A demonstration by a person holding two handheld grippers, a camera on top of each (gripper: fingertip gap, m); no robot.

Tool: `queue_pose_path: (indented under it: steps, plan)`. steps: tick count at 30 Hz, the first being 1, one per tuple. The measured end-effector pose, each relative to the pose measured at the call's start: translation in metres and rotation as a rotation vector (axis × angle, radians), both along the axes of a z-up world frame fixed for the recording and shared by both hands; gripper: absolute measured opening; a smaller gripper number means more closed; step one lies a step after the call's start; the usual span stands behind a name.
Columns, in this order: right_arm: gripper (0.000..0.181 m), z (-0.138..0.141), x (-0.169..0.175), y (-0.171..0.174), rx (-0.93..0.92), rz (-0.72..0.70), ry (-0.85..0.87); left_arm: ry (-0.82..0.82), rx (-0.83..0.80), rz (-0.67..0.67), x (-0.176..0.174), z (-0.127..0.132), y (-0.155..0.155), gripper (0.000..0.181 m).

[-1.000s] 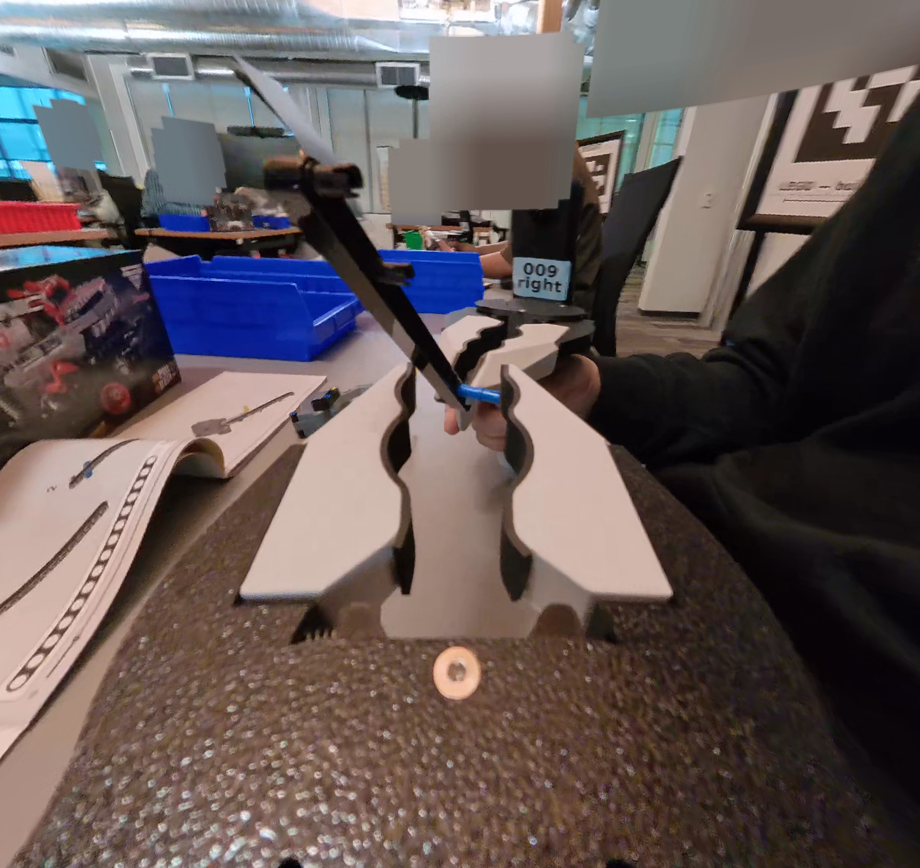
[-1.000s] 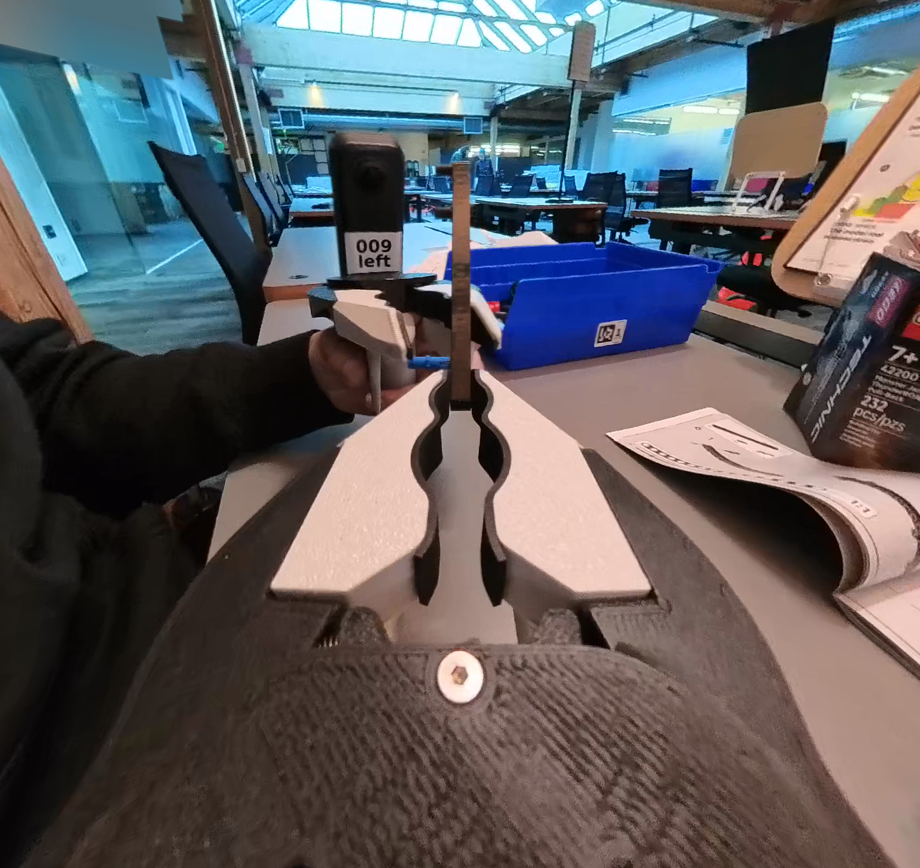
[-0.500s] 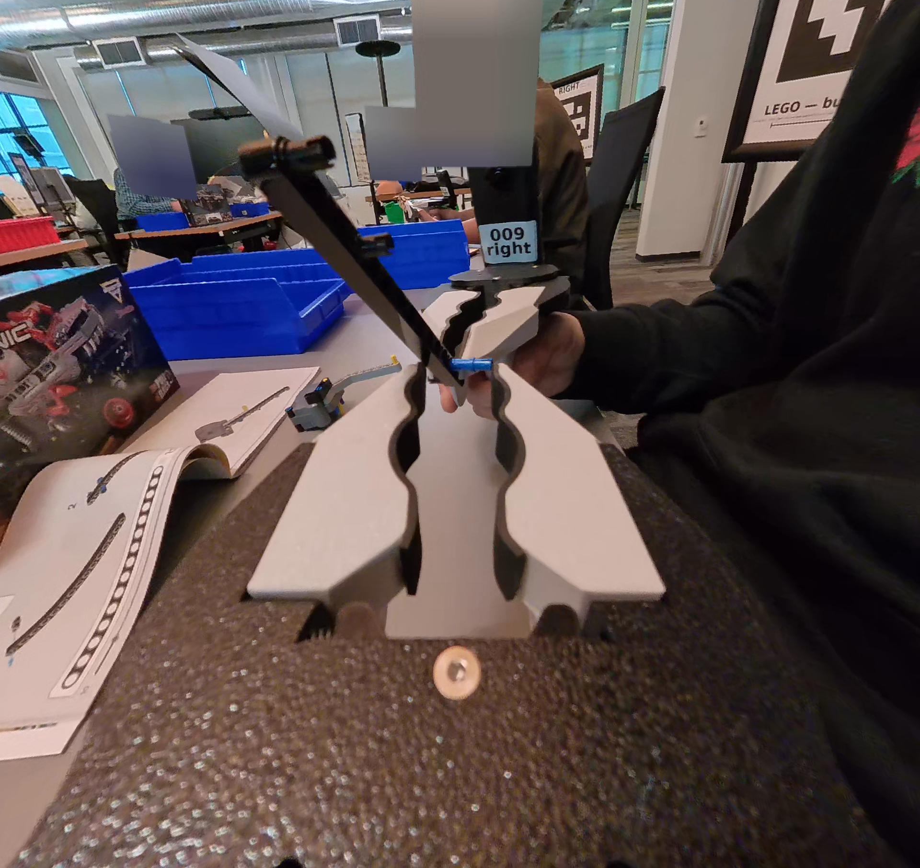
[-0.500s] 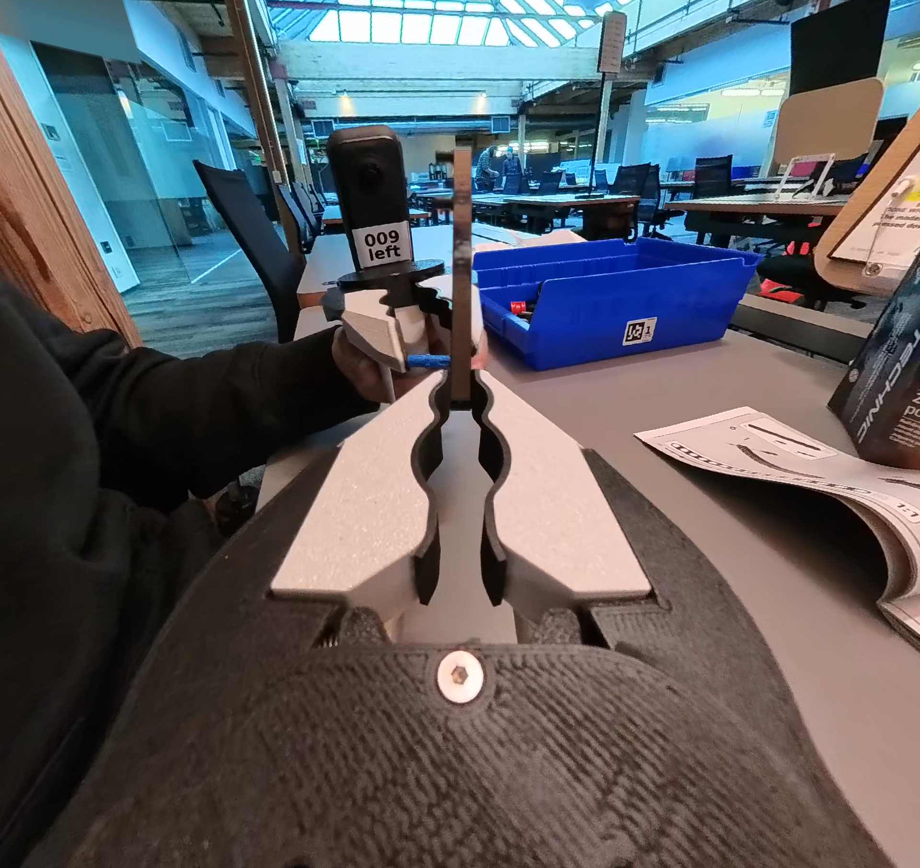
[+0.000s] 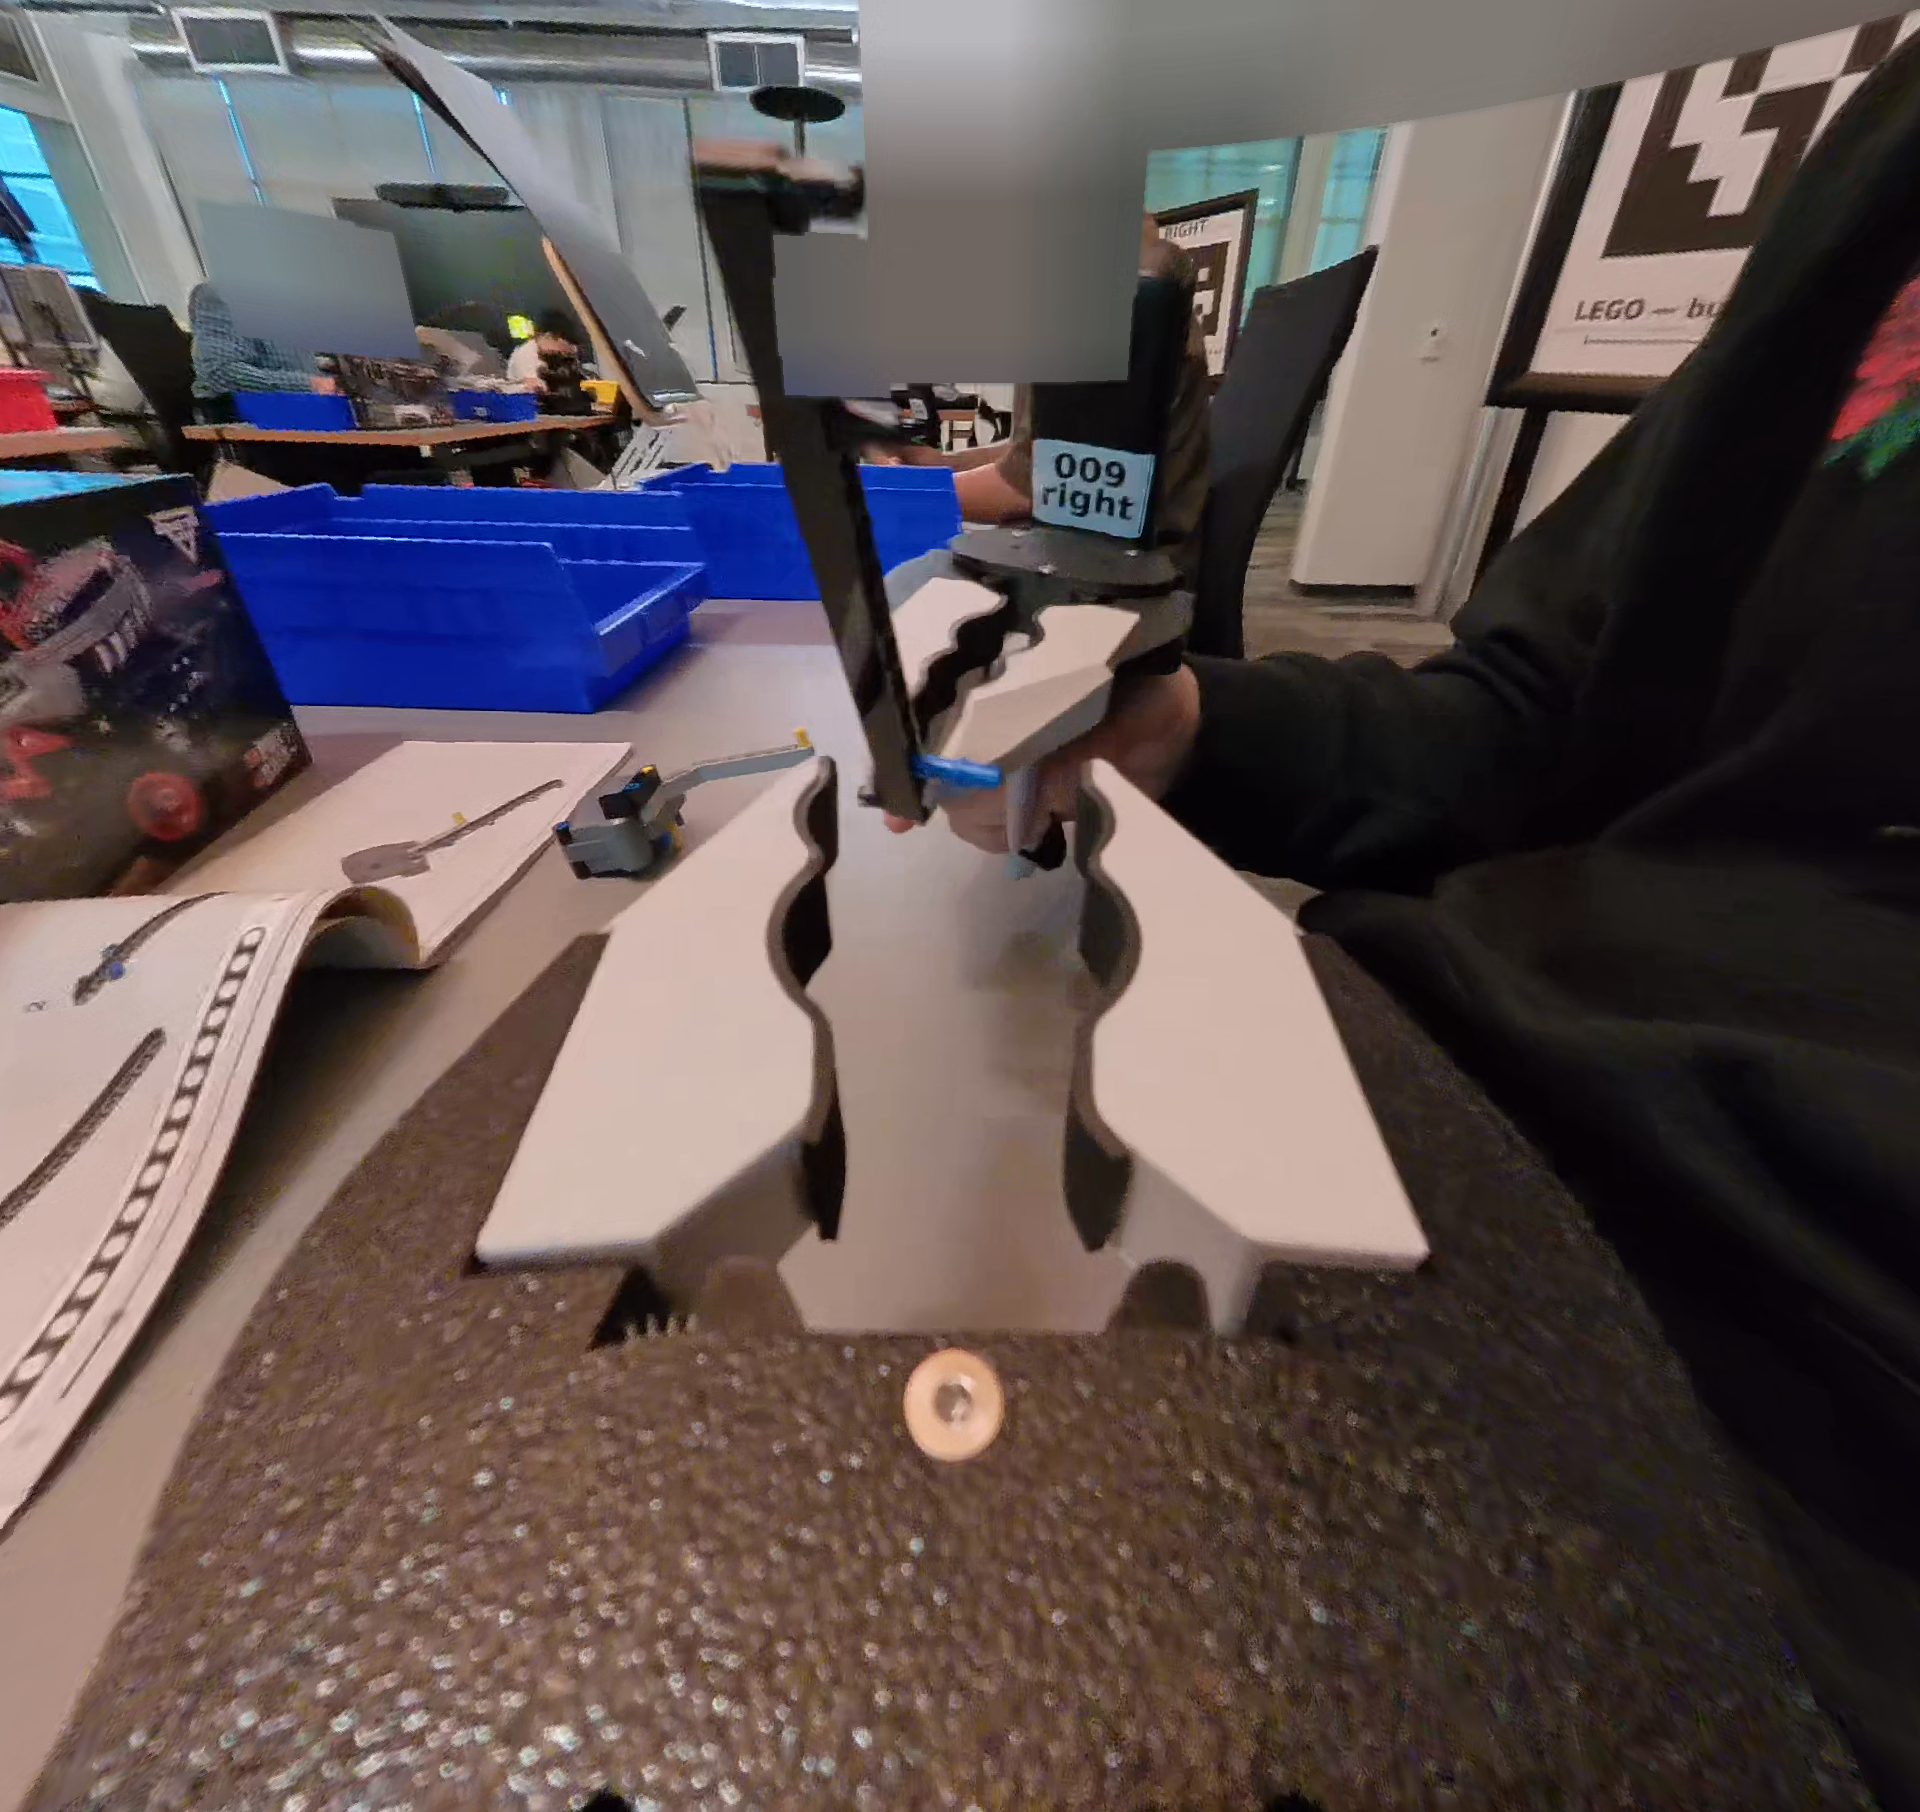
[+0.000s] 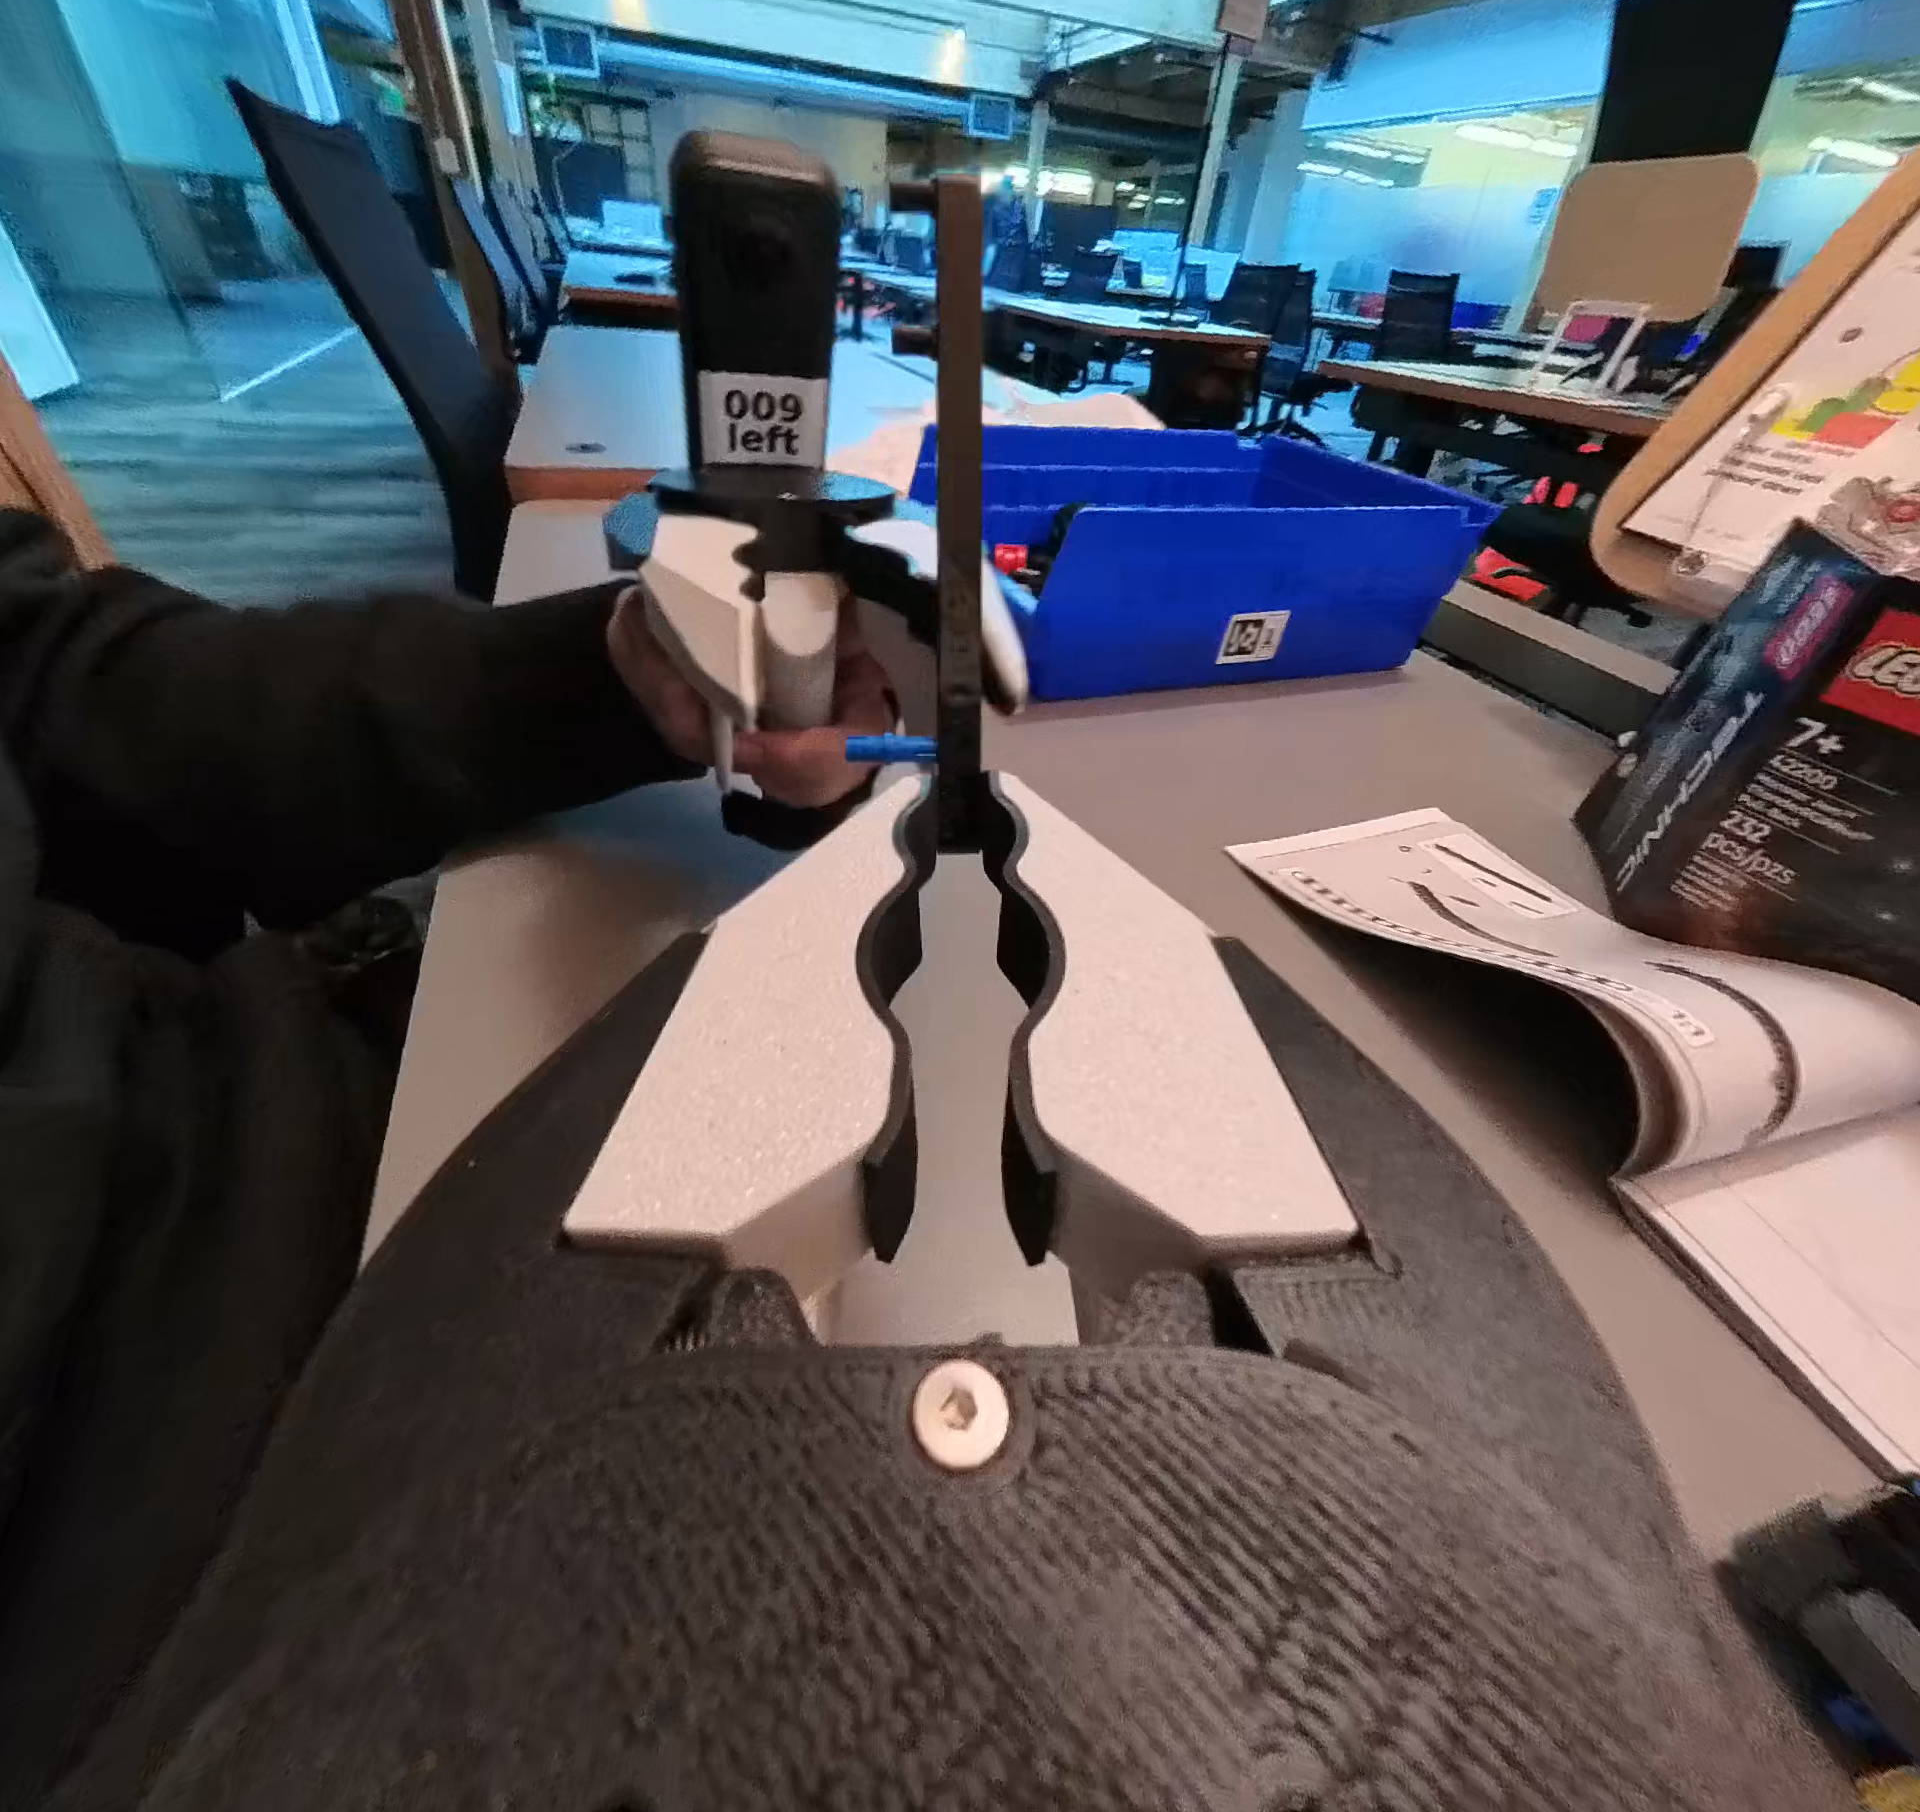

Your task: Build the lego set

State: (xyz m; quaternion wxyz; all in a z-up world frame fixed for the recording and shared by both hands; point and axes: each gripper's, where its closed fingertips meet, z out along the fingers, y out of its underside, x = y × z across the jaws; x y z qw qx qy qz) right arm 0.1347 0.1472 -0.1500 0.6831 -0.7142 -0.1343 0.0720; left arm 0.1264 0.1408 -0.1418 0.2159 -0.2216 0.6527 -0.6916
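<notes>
Now that your left gripper has opened off the small blue plastic pin, pin looks seated. Your right gripper stays clamped on the long black plastic beam, now nearer upright; fetch the next part.

The upper part of the long black beam disappears behind a flat grey patch, so its top end cannot be made out in the left wrist view. The lego box at the table's left edge is cut off by the picture's side, as is the open instruction booklet in the right wrist view. The small grey assembly near the booklet is too small to tell its parts. What lies inside the blue bin is mostly hidden by its wall.
</notes>
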Motion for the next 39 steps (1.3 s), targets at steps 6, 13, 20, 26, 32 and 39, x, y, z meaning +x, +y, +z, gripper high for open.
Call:
queue_pose_path:
  steps: [6, 13, 20, 26, 32, 39]
  plan:
    - [0.006, -0.006, -0.007, 0.002, -0.024, 0.012, -0.053, -0.035, 0.058, -0.001, -0.003, -0.002, -0.003, 0.031]
    - [0.006, -0.007, -0.011, 0.0, -0.057, 0.045, -0.035, -0.063, 0.113, -0.014, -0.008, -0.006, -0.005, 0.033]
    - [0.006, -0.007, -0.014, 0.001, -0.072, 0.044, -0.044, -0.056, 0.137, -0.025, -0.011, -0.007, -0.005, 0.035]
    - [0.006, -0.005, -0.018, 0.001, -0.07, 0.059, -0.041, -0.061, 0.192, -0.004, -0.01, -0.012, -0.005, 0.025]
    - [0.006, -0.003, -0.02, -0.002, -0.059, 0.088, -0.036, -0.072, 0.169, -0.044, -0.015, -0.009, -0.008, 0.028]
    - [0.006, -0.006, -0.023, -0.002, -0.076, 0.104, -0.062, -0.098, 0.213, -0.035, -0.016, -0.011, -0.007, 0.024]
